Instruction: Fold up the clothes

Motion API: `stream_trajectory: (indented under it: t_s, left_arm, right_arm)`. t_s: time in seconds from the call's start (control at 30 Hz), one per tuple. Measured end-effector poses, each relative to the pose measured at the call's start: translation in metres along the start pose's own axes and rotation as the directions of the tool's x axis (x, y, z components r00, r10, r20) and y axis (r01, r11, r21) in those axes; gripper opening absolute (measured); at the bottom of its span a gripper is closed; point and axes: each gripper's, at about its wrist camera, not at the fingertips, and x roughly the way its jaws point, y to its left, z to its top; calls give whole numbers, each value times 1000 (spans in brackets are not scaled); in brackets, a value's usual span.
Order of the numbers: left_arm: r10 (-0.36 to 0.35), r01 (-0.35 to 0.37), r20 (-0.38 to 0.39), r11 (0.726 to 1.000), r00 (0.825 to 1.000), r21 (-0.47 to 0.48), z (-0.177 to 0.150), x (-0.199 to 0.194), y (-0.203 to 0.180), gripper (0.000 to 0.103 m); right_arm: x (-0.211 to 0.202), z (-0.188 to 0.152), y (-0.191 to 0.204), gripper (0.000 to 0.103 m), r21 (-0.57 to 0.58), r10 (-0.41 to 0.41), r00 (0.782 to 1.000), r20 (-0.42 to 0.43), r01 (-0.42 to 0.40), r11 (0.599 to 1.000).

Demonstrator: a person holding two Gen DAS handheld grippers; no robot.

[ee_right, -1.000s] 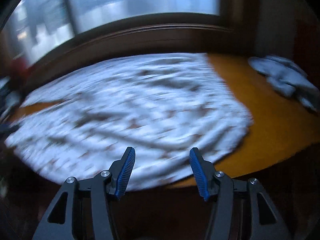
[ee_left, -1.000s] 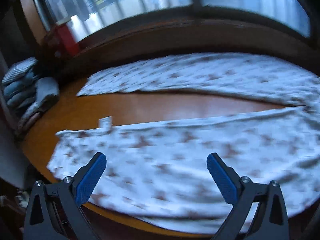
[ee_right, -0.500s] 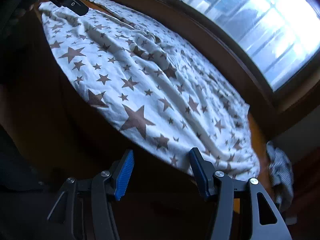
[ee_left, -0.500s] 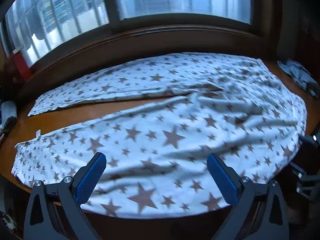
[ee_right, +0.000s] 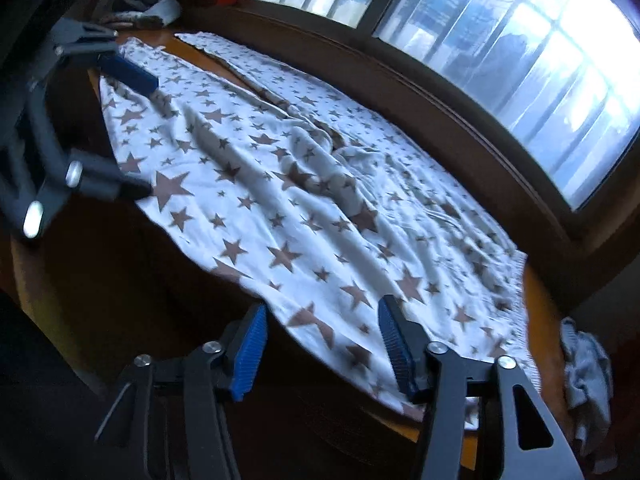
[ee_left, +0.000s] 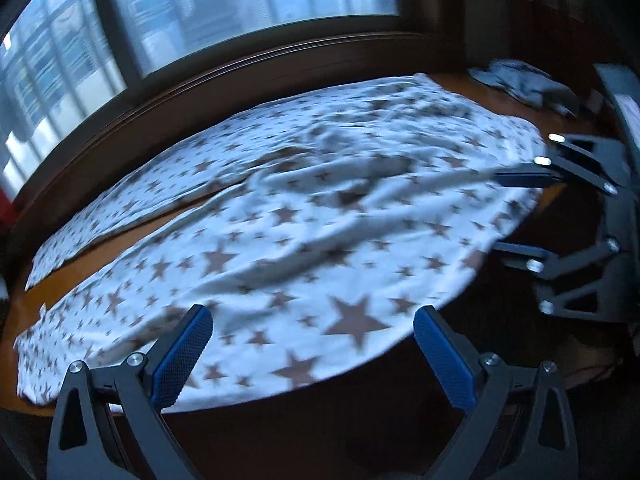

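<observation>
We see a wooden table (ee_left: 548, 200) under the window, and spread flat on it the white star-print garment (ee_left: 320, 232), its near edge just ahead of both pairs of fingers. Beyond the right fingers, at the table's far end, lies a crumpled grey cloth (ee_right: 588, 364).

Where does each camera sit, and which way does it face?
Left wrist: on the left gripper, looking down over the star-print garment toward the window; the right gripper shows at right.
Right wrist: on the right gripper, jaws closing around the garment's near edge; the left gripper shows at left.
Shared: garment, wooden table, window.
</observation>
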Motion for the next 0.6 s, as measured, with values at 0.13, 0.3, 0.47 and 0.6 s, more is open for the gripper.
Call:
stream_trajectory:
  t_s: [0.13,0.3,0.47,0.6]
  left_arm:
    - [-4,2,29,999,1000,48,4,-1,-19,102]
    - [68,-73,71,995,995,74,9,7,-28,102]
    - [72,-77,64,993,995,89,11,18,-27,102]
    - [69,-70,24,994,997,78,14,27,-29,37]
  right_arm:
    - [5,7,-12,10,99,111,994,-5,-110,989]
    - [0,10,-28,5,184,193,981,34,-196,963]
    - [-6,10,-34,4,166,214,975,55,-220,961]
    - [-8,7,-32,4,126,218,975,53,-223,967]
